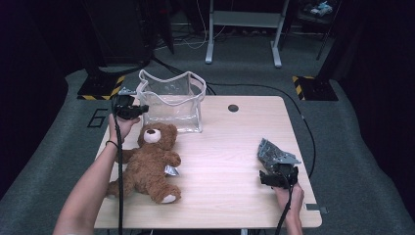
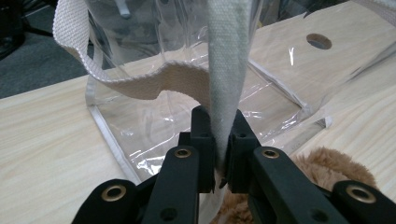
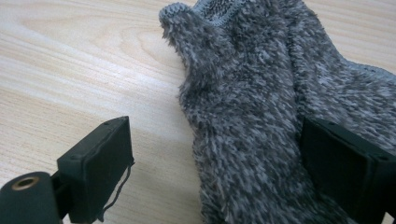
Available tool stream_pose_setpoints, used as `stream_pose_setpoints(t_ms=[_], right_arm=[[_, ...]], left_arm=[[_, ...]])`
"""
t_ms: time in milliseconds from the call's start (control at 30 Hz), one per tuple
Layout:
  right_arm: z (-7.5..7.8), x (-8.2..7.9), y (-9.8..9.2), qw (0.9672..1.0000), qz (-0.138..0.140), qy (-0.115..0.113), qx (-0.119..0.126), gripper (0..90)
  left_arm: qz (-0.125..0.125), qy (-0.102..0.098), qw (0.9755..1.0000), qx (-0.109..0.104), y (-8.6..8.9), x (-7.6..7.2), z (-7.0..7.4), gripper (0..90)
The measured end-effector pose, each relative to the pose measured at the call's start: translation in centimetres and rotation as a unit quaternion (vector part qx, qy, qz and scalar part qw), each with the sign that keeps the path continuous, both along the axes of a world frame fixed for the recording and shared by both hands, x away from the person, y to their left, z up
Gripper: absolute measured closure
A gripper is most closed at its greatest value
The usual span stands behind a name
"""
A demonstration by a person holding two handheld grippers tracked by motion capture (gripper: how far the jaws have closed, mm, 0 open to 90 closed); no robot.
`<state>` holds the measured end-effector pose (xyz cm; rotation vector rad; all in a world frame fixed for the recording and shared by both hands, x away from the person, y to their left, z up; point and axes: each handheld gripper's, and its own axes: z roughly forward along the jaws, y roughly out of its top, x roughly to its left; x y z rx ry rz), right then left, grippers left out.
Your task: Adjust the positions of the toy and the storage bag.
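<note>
A clear plastic bag (image 1: 171, 105) with white webbing straps stands at the table's far left. My left gripper (image 1: 139, 110) is shut on one strap (image 2: 229, 70), which runs up from between the pads (image 2: 222, 135). A brown teddy bear (image 1: 149, 164) lies on its back just in front of the bag. At the right front, a grey fuzzy knitted piece (image 3: 247, 107) lies on the table, looking like a sock or glove. My right gripper (image 3: 215, 154) stands open around its near end: the right pad is against the fabric, the left pad (image 3: 102, 154) is well apart from it.
The light wooden table (image 1: 230, 147) has a round cable hole (image 1: 233, 107) near its far edge. The person's forearms come in from the bottom. A metal desk frame (image 1: 242, 29) and cables stand on the grey floor beyond.
</note>
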<state>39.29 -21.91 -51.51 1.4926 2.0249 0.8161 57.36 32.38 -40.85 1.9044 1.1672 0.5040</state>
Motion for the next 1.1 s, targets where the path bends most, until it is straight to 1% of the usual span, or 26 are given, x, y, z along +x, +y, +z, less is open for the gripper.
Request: stream_pose_setpoints(t_ms=[67,100,133,167,200,233,267,300,333,400,433,467,500,567,600,633,700,767,800,833,900,933,1000,1100], right_arm=[[0.1,0.0,0.0,1.0000,0.006,0.001,-0.004,9.3],[0.1,0.1,0.2,1.0000,0.004,-0.002,0.000,9.3],[0.2,0.1,0.3,1.0000,0.003,0.001,0.001,9.3],[0.2,0.1,0.3,1.0000,0.007,-0.001,0.001,9.3],[0.3,0.1,0.4,0.9999,0.010,-0.002,-0.005,9.3],[0.3,0.2,0.5,0.9999,0.010,-0.004,0.000,9.3],[0.4,0.2,0.6,0.9999,0.011,-0.001,-0.001,9.3],[0.4,0.2,0.7,0.9999,0.013,-0.005,0.000,9.3],[0.4,0.2,0.7,0.9999,0.013,-0.004,-0.002,9.3],[0.5,0.2,0.9,0.9999,0.010,0.000,0.001,9.3],[0.5,0.2,0.9,1.0000,0.009,0.000,0.001,9.3],[0.6,0.1,0.9,1.0000,0.009,0.000,0.003,9.3],[0.6,0.2,0.8,0.9999,0.012,-0.002,-0.001,9.2],[0.5,0.2,0.8,0.9999,0.011,-0.002,0.003,9.3],[0.5,0.2,0.8,0.9999,0.015,-0.003,0.001,9.3],[0.5,0.2,0.8,0.9999,0.014,-0.003,0.000,9.3],[0.4,0.2,0.8,0.9999,0.016,-0.002,-0.001,9.2],[0.4,0.2,0.8,0.9998,0.020,-0.003,-0.003,9.2],[0.4,0.2,0.9,0.9998,0.018,-0.005,0.000,9.1],[0.4,0.2,0.9,0.9998,0.018,-0.006,-0.001,9.1],[0.5,0.3,0.9,0.9998,0.018,-0.004,-0.001,9.2],[0.6,0.3,1.0,0.9998,0.020,-0.004,0.000,9.2],[0.7,0.3,1.0,0.9997,0.022,-0.006,0.000,9.2],[0.8,0.4,1.2,0.9997,0.022,-0.010,0.001,9.2]], left_arm=[[-0.003,-0.001,1.0000,0.001,-0.3,0.2,0.0,84.4],[-0.004,-0.001,1.0000,0.001,-0.5,0.3,0.0,84.4],[-0.009,0.000,1.0000,0.005,-0.6,0.5,0.1,84.4],[-0.009,-0.005,0.9999,0.003,-0.9,0.6,0.0,84.4],[-0.014,-0.004,0.9999,0.007,-1.1,0.7,0.1,84.5],[-0.017,-0.006,0.9998,0.008,-1.3,0.7,0.0,84.5],[-0.020,-0.005,0.9998,0.008,-1.6,0.8,0.0,84.5],[-0.021,-0.009,0.9997,0.006,-1.8,0.9,-0.1,84.5],[-0.025,-0.007,0.9996,0.007,-1.9,0.9,-0.1,84.6],[-0.028,-0.010,0.9995,0.010,-2.3,1.1,-0.2,84.5],[-0.029,-0.009,0.9995,0.005,-2.4,1.2,-0.2,84.5],[-0.028,-0.007,0.9996,0.006,-2.5,1.3,-0.1,84.5],[-0.029,-0.008,0.9995,0.009,-2.7,1.5,0.1,84.5],[-0.030,-0.005,0.9995,0.012,-3.1,1.8,0.3,84.5],[-0.034,-0.007,0.9993,0.018,-3.3,1.9,0.4,84.5],[-0.036,-0.002,0.9992,0.017,-3.5,2.1,0.5,84.5],[-0.036,-0.006,0.9993,0.013,-4.0,2.3,0.5,84.5],[-0.049,0.000,0.9986,0.019,-4.3,2.4,0.5,84.6],[-0.050,0.000,0.9986,0.016,-4.6,2.4,0.4,84.6],[-0.053,-0.002,0.9984,0.017,-4.9,2.4,0.4,84.6],[-0.058,-0.005,0.9982,0.012,-5.5,2.5,0.3,84.6],[-0.063,-0.003,0.9978,0.018,-5.8,2.5,0.3,84.6],[-0.065,-0.002,0.9978,0.013,-6.4,2.5,0.3,84.6],[-0.073,-0.003,0.9972,0.015,-7.2,2.7,0.3,84.6]])
